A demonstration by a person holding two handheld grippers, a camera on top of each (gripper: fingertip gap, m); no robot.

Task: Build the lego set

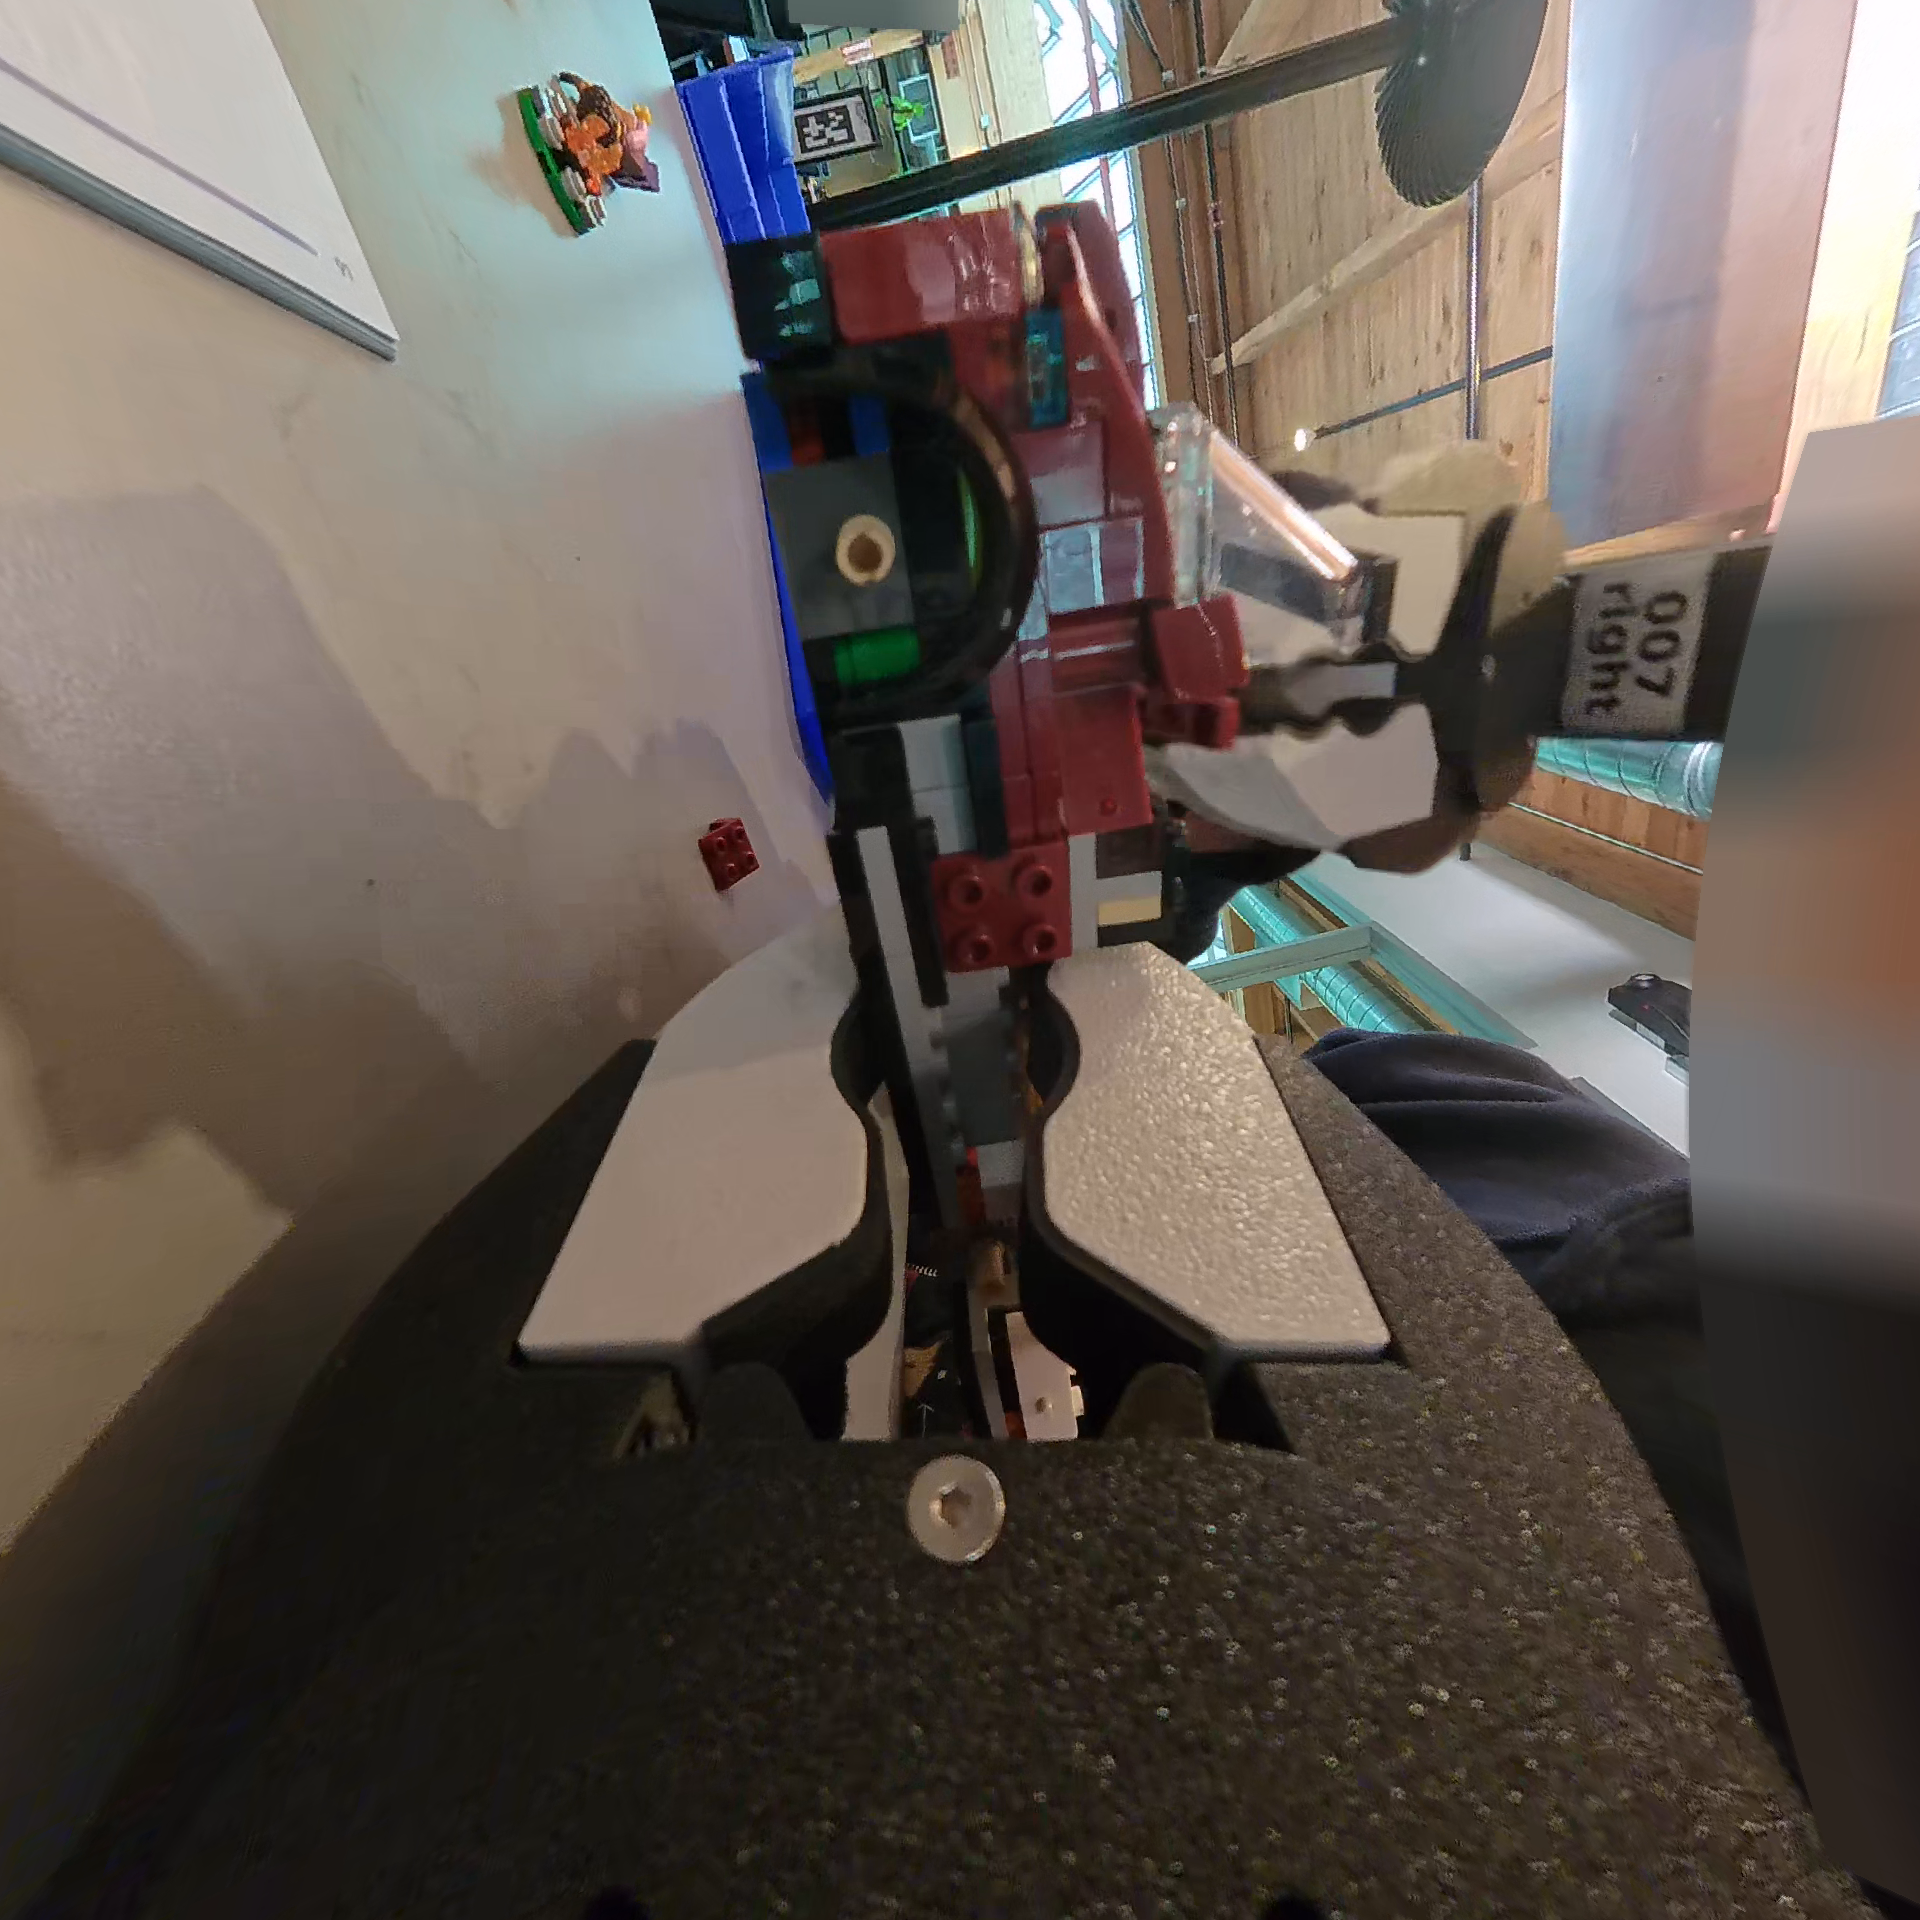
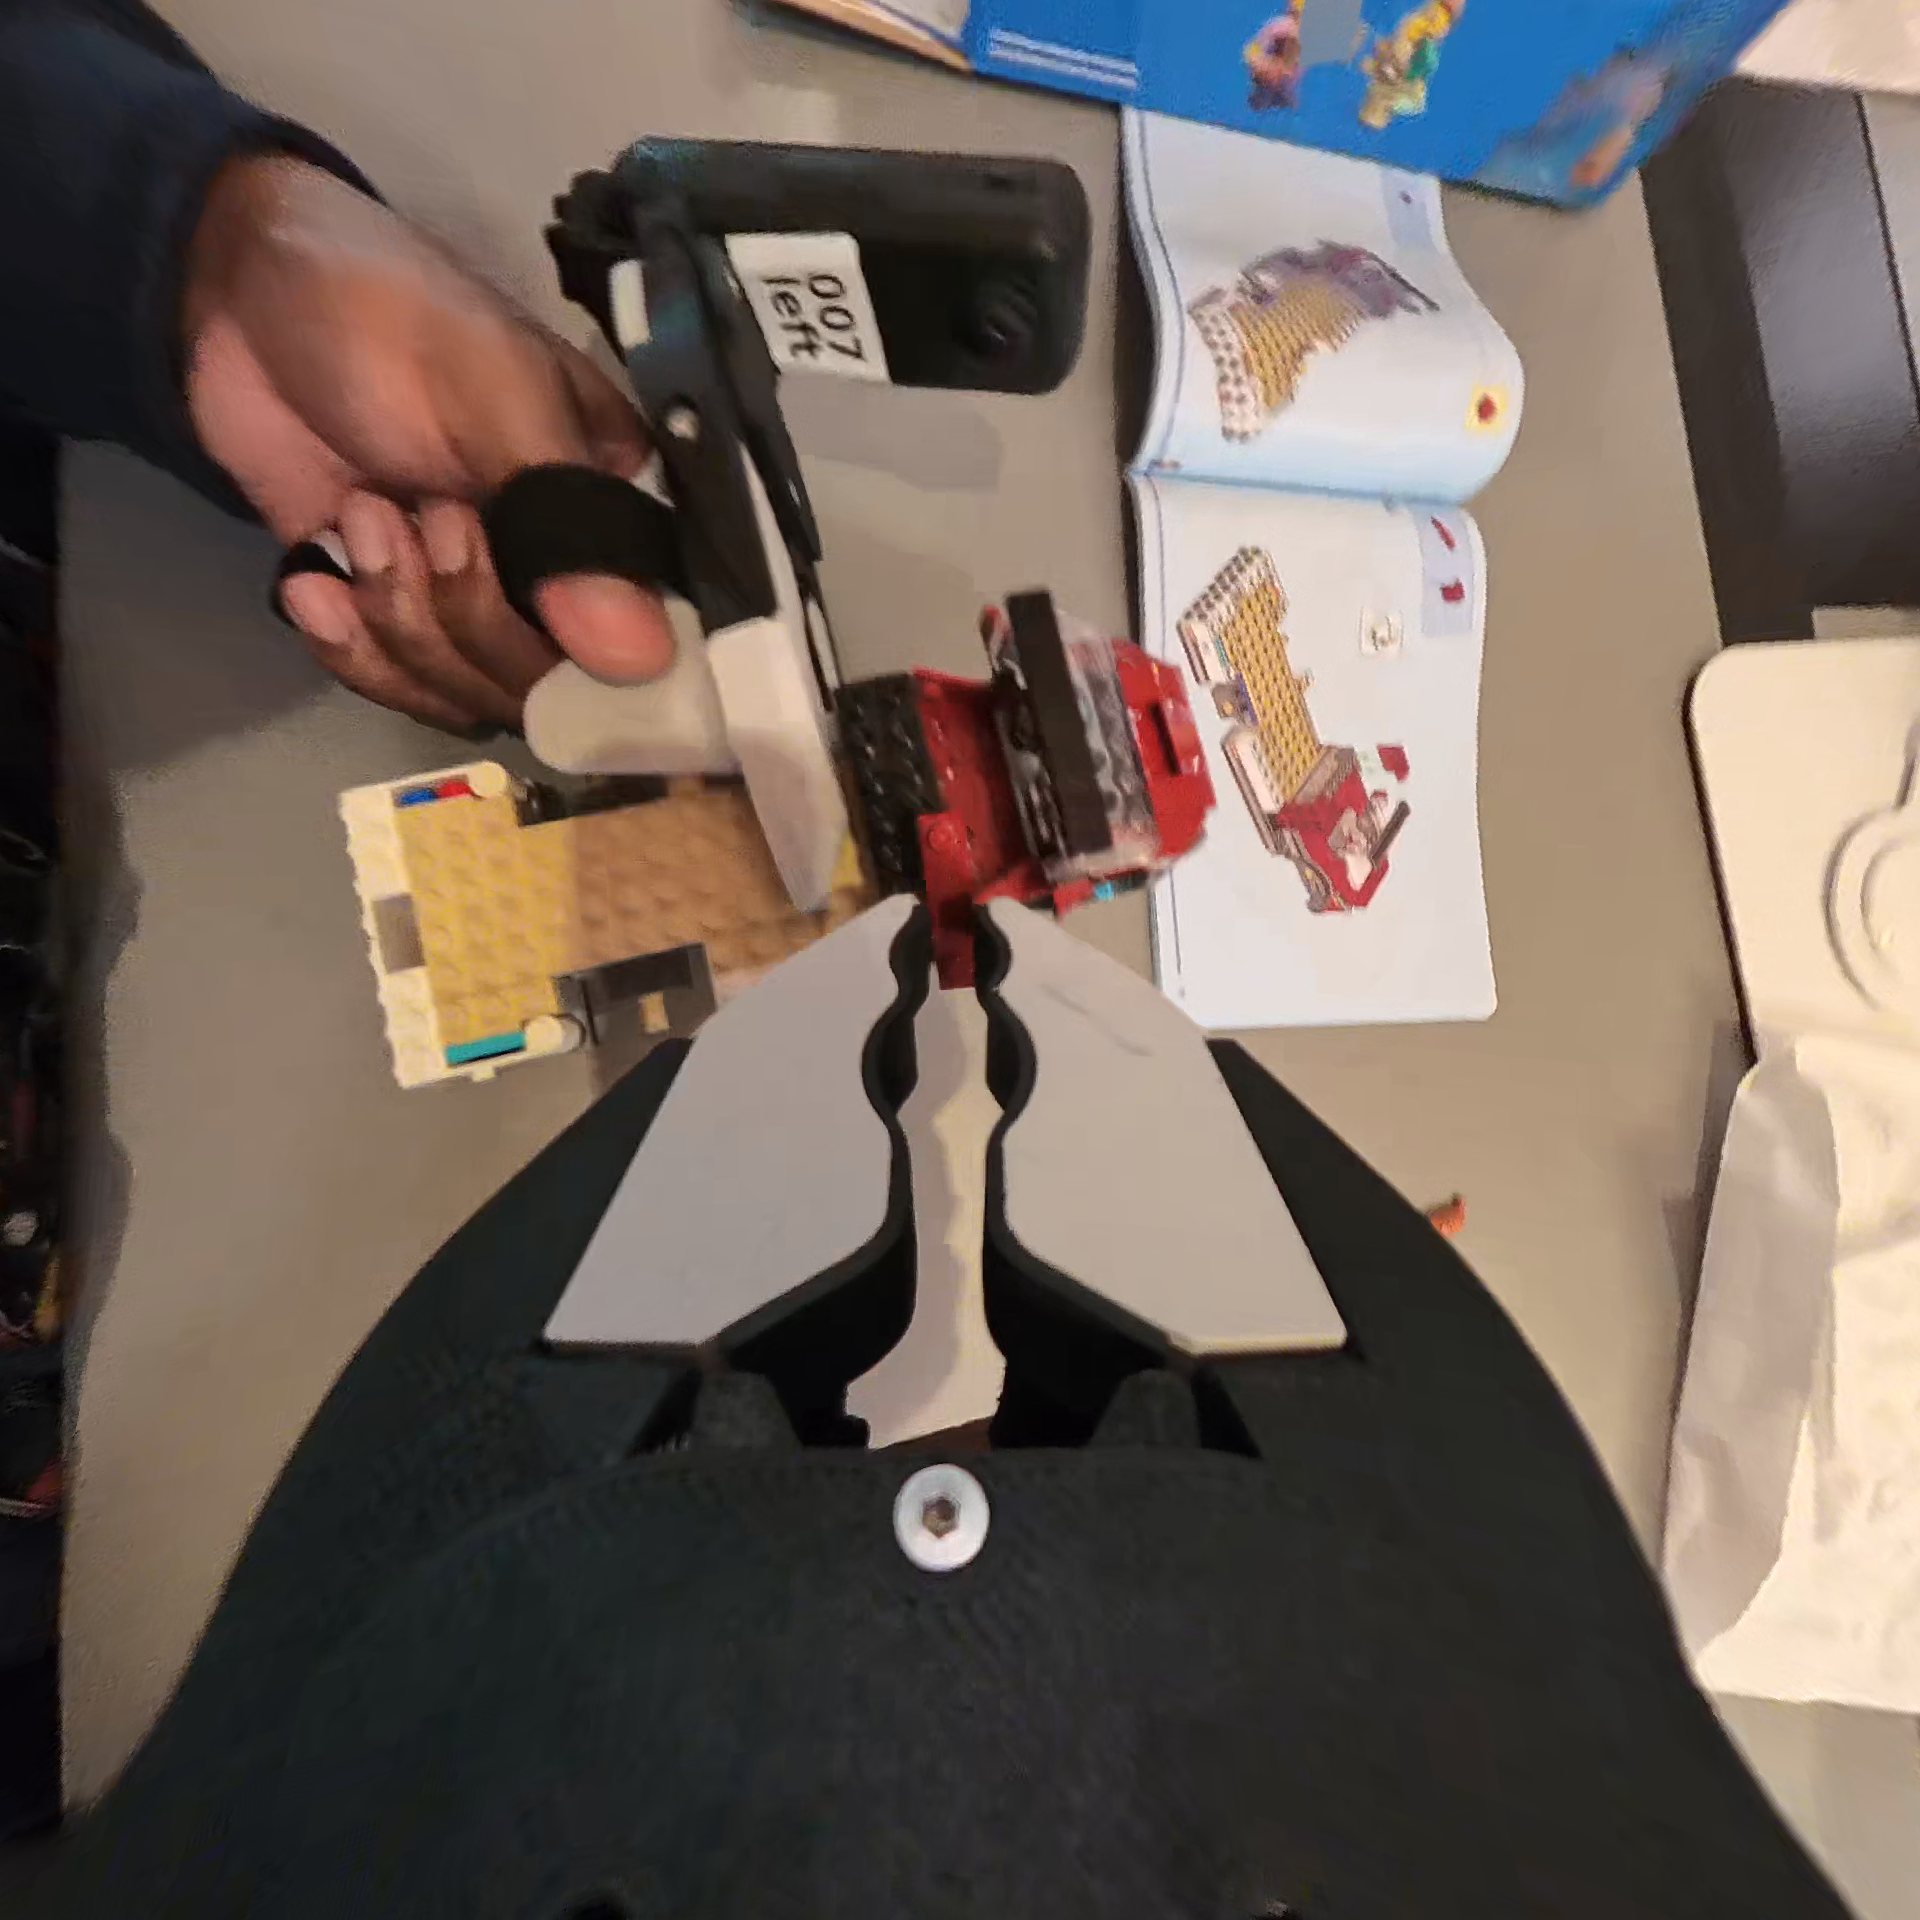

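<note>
Left claw (image 1: pixel 956 997): closed on the rear end of a dark red brick car (image 1: pixel 997 582), both pads pressed against its black and grey underside plates. The car is held off the surface (image 2: pixel 260 1195), turned on its side in the left wrist view. A hand (image 2: pixel 416 457) holds this claw.

Right claw (image 2: pixel 951 940): closed on a small red piece (image 2: pixel 956 951) projecting from the car's side, fingertips (image 2: pixel 1023 951) pinching it on both sides. In the left wrist view its tips sit at the car's clear windscreen (image 1: pixel 1236 520).

Beneath the car, on the surface: a tan and cream brick base (image 2: pixel 520 904), partly under the left claw.

Right of the car: an open instruction booklet (image 2: pixel 1330 582) lying flat. Beyond it, a blue box (image 2: pixel 1351 73).

Far right: white paper bags (image 2: pixel 1818 1351).

Loose items: one dark red 2x2 brick (image 1: pixel 730 854) and a small orange and green brick figure (image 1: pixel 587 145), well apart from the car.
</note>
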